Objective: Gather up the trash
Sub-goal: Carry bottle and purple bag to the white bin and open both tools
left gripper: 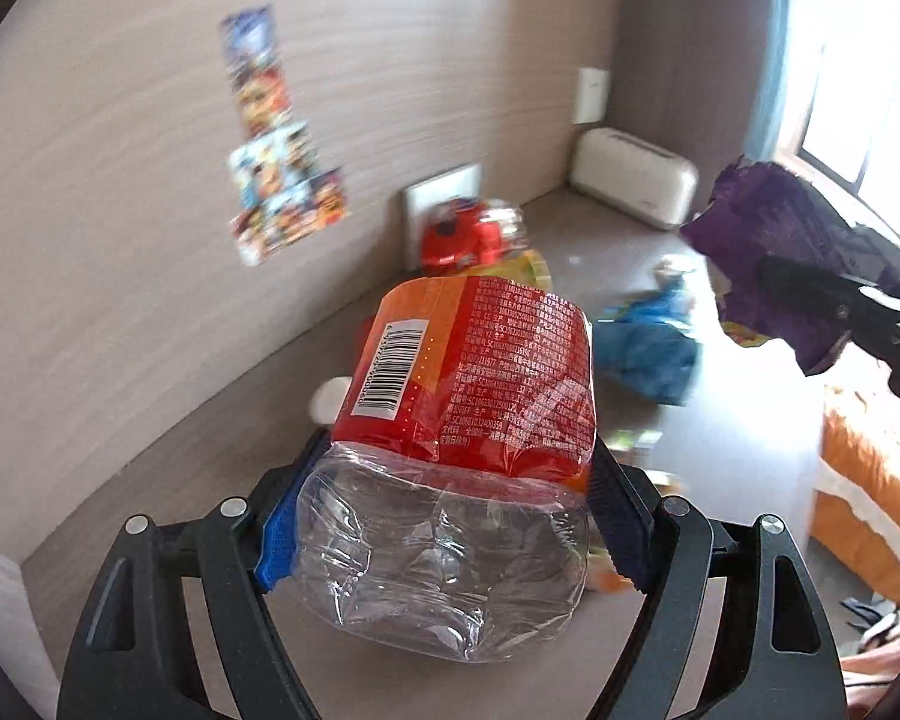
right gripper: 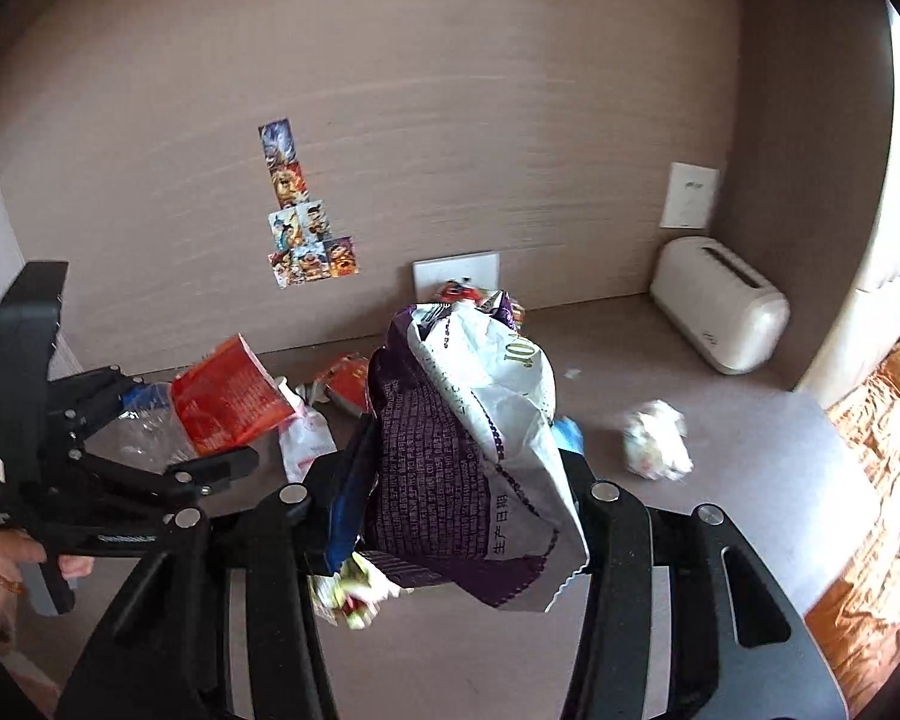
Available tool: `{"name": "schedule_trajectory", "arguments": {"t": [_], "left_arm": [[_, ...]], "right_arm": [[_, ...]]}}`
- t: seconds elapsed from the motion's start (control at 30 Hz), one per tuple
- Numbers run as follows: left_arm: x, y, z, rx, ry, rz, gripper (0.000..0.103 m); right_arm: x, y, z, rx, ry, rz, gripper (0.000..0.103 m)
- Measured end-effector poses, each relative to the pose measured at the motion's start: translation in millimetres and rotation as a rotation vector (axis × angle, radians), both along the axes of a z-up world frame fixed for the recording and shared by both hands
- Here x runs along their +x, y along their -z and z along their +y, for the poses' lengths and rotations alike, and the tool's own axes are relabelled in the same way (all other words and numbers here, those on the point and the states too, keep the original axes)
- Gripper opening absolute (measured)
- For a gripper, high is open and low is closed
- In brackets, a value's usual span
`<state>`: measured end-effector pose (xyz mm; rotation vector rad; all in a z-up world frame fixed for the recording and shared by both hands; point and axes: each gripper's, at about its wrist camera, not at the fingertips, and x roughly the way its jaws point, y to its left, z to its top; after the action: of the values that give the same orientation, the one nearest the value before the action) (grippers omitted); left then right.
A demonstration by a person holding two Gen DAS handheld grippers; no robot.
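My left gripper (left gripper: 456,480) is shut on a crushed clear plastic bottle (left gripper: 450,552) with a red and orange label, held above the desk. The right wrist view shows that gripper (right gripper: 150,438) and bottle (right gripper: 222,402) at the left, a hand on its handle. My right gripper (right gripper: 462,468) is shut on a purple and white snack bag (right gripper: 450,450), also lifted. In the left wrist view the bag (left gripper: 768,228) hangs at the right. More trash lies on the brown desk (right gripper: 750,456): a crumpled white paper (right gripper: 657,438), a blue wrapper (left gripper: 654,348) and a white bag (right gripper: 306,444).
A white toaster (right gripper: 720,306) stands in the back right corner under a wall socket. A red item (left gripper: 468,234) leans by the back wall plate. Stickers (right gripper: 306,240) are on the wall. An orange cloth (right gripper: 882,480) lies beyond the desk's right edge.
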<state>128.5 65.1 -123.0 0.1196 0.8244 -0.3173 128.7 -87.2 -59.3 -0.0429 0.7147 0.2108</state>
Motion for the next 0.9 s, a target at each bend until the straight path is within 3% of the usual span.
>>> {"name": "schedule_trajectory", "arguments": {"t": [0.2, 0.5, 0.67, 0.9], "left_arm": [[-34, -15, -68, 0.004, 0.186, -0.013, 0.078], [-70, 3, -187, 0.028, 0.450, 0.024, 0.078], [-93, 29, -265, 0.069, 0.592, 0.066, 0.078], [-103, 119, -377, 0.170, 0.719, 0.241, 0.078]], "right_arm": [[-33, -3, -38, -0.005, 0.086, -0.006, 0.049], [-85, 11, -123, -0.013, 0.237, 0.060, 0.049], [-127, 39, -183, -0.084, 0.282, 0.150, 0.049], [-167, 115, -257, -0.134, 0.271, 0.319, 0.049]]}}
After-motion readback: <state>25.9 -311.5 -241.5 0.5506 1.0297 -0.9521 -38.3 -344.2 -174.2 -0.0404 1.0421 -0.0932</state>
